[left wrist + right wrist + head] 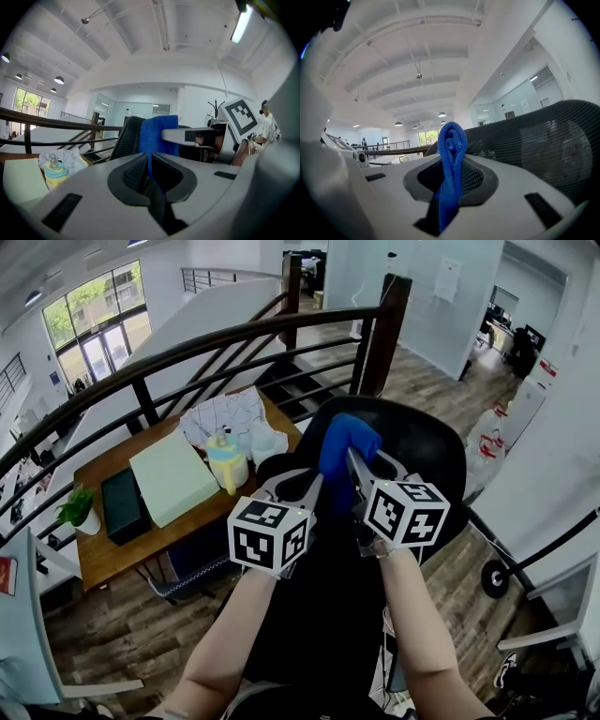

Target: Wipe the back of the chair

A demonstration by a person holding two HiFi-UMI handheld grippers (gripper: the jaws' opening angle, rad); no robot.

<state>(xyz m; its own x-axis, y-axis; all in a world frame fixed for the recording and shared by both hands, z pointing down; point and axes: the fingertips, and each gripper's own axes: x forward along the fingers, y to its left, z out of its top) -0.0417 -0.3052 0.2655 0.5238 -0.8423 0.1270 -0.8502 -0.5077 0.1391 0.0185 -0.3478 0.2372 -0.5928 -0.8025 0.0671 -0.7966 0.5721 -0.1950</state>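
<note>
Pinching a bunched blue cloth [452, 145] between its 2 jaws, the right claw [451, 165] is closed tight on the fabric. A fold stands up above the tips and a tail hangs below. The left claw [150, 164] is narrowed to a seam with a thin blue line running in it, so it appears to nip an edge of the same cloth. In the head view both claws sit side by side over the black mesh chair back [422, 451]. The cloth is at the back's upper left part, near the top rim; whether it presses on the mesh I cannot tell.

The cloth looks soft, light and limp, so it will drape and fold rather than push. It probably wipes best held near the middle of the bundle, with a broad pad left free beyond the tips. The mesh looks springy and the chair likely swivels or rolls, so heavy pressure may simply turn it away.

Open room lies to the right of the chair and beyond it, over the wooden floor [450, 381]. To the left the counter [112, 563] stands near, carrying a green pad [172, 474] and a bottle [228, 460] close to its chair-side edge. The curved railing [187, 348] runs beyond it. Strokes to the left should stop at the back's rim.
</note>
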